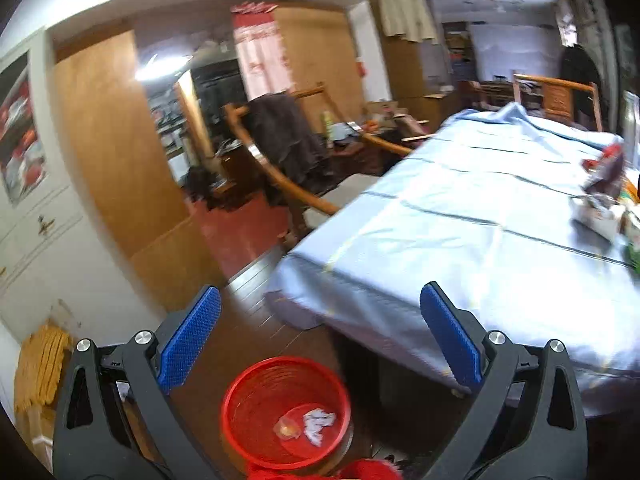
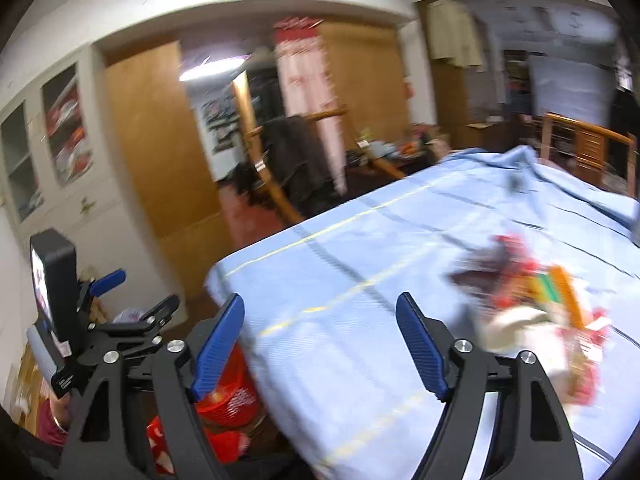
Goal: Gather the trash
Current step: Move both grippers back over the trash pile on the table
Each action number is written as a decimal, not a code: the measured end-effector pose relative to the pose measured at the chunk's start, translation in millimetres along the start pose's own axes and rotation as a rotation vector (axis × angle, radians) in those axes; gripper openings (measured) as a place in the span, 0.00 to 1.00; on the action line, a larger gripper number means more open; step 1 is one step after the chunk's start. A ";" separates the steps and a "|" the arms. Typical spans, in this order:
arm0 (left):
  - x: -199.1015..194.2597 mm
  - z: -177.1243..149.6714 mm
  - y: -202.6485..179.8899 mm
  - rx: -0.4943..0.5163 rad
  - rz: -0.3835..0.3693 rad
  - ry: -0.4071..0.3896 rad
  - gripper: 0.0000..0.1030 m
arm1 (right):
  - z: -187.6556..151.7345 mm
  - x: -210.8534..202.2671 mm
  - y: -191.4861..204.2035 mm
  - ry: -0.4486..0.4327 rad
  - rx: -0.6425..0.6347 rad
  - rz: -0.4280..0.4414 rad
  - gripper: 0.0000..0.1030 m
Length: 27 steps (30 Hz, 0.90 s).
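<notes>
Left tongs (image 1: 320, 336): jaws spread wide, nothing between the blue pads (image 1: 192, 340). Directly below and between them, a red basket (image 1: 286, 412) stands on the dark wood floor (image 1: 248, 320), just beside the corner of the bench. On the basket's bottom lie a crumpled white paper (image 1: 318, 426) and a small clear wrapper (image 1: 287, 430), touching or nearly so.

Right tongs (image 2: 320, 344): jaws spread, empty, positioned over the near edge of the bench (image 2: 340, 280), which carries a light blue striped cloth. In this view the left tongs appear at the lower left, and the basket shows partly below the bench corner.

Remaining trash (image 2: 532, 304): a blurred heap of red, orange and white wrappers lying on the cloth to the right of the right tongs, apart from them.

Beyond the bench: wooden chairs (image 1: 280, 184), one draped with dark fabric, then wooden doors (image 1: 116, 148) and an open doorway.
</notes>
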<state>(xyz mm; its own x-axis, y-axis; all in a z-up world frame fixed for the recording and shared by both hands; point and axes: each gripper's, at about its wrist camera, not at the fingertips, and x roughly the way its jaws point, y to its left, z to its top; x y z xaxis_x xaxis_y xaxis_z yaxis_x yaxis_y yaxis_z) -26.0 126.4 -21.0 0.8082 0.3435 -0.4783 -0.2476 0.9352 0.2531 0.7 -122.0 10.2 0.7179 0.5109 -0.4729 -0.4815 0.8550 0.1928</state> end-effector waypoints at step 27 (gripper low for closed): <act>44.4 96.0 -237.9 0.204 -0.591 0.091 0.93 | -62.7 -82.0 -215.4 -0.107 0.371 -0.340 0.84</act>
<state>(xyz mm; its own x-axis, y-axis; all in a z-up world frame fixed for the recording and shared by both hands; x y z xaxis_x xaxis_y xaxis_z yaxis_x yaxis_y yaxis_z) 120.2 -89.1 -21.7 0.7266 -0.2124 -0.6535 0.3414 0.9369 0.0752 14.0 -353.6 -46.4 0.8595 0.1881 -0.4752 -0.0148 0.9386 0.3447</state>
